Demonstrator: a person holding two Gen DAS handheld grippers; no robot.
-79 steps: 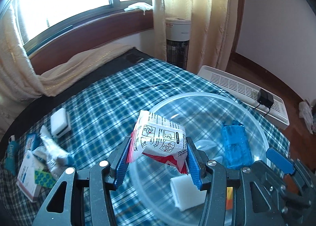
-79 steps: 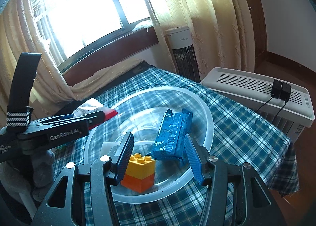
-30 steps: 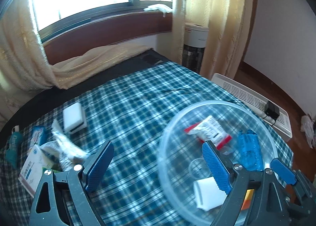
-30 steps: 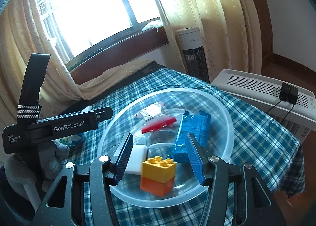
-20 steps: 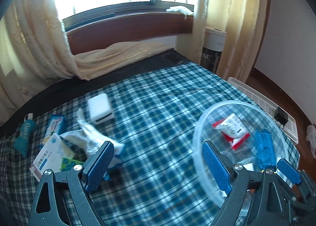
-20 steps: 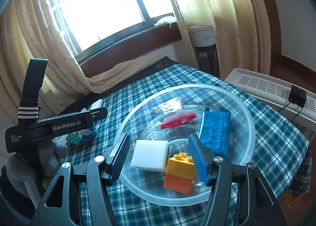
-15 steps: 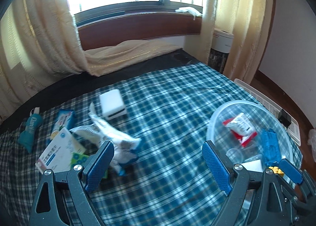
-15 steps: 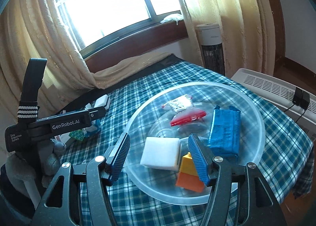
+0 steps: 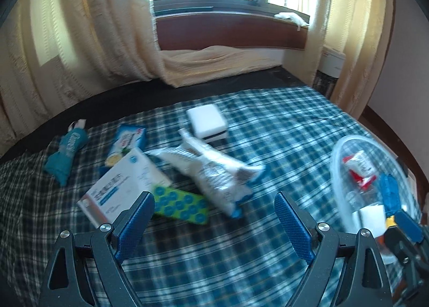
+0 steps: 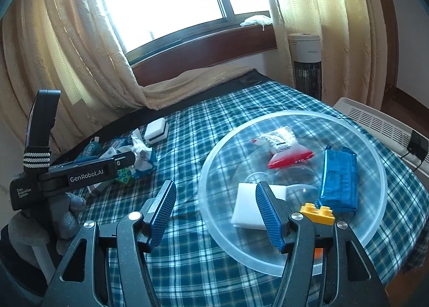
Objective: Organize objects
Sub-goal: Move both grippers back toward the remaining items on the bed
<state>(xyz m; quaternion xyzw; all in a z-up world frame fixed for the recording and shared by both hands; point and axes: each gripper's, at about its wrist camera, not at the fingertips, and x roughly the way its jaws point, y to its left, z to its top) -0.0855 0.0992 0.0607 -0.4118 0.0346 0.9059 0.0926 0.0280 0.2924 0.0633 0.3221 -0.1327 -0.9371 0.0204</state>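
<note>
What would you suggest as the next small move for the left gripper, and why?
Probably lower the left gripper onto the crinkled white packet just ahead. Its jaws are open and empty, the packet lies loose on the plaid cloth among other unsorted items, and the clear bowl already holds several sorted things.

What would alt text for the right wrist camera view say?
A clear plastic bowl on a blue plaid cloth holds a blue packet, a red-and-white sachet, a white block and a yellow toy brick. The open right gripper hovers at its near rim.
</note>
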